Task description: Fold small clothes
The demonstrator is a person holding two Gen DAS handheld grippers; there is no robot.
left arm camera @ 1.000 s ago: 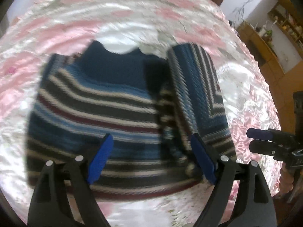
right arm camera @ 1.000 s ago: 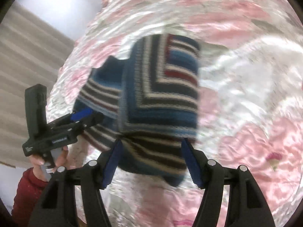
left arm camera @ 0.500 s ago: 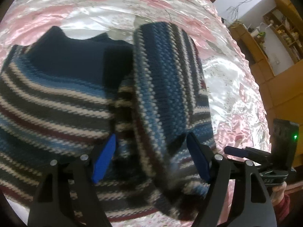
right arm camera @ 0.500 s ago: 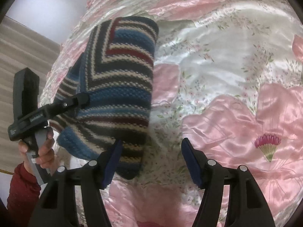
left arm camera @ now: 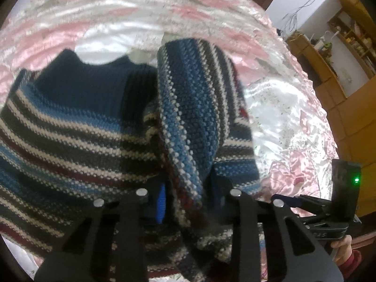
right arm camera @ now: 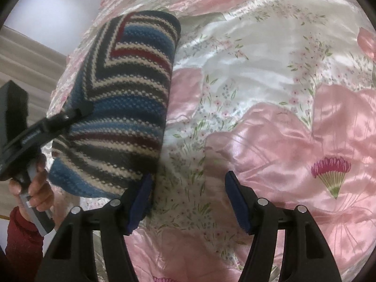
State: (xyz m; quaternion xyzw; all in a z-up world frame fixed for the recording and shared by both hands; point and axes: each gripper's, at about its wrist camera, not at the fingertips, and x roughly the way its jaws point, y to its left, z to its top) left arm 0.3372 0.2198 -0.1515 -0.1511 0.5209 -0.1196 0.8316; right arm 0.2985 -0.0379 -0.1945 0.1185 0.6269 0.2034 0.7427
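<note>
A small knitted sweater [left arm camera: 70,129] with blue, grey, cream and maroon stripes lies on a satin bedspread [left arm camera: 117,11], dark neckline at the far side. Its right side is folded over into a thick raised flap. My left gripper [left arm camera: 190,199] is shut on the near end of that flap, and wool hides most of the blue pads. In the right wrist view the folded sweater [right arm camera: 122,108] lies at the left with the left gripper [right arm camera: 81,109] clamped on it. My right gripper [right arm camera: 189,202] stands open over bare bedspread, its left pad [right arm camera: 141,199] beside the sweater's edge.
The pink and white floral bedspread [right arm camera: 270,94] fills the space right of the sweater. A hand [right arm camera: 40,188] in a red sleeve [right arm camera: 21,242] holds the left gripper. The right gripper's body [left arm camera: 329,211] sits at the lower right. Wooden shelves [left arm camera: 347,37] stand beyond the bed.
The left gripper moved onto the folded flap and closed on it. The right gripper slid off the sweater to the right, staying open over the bedspread.
</note>
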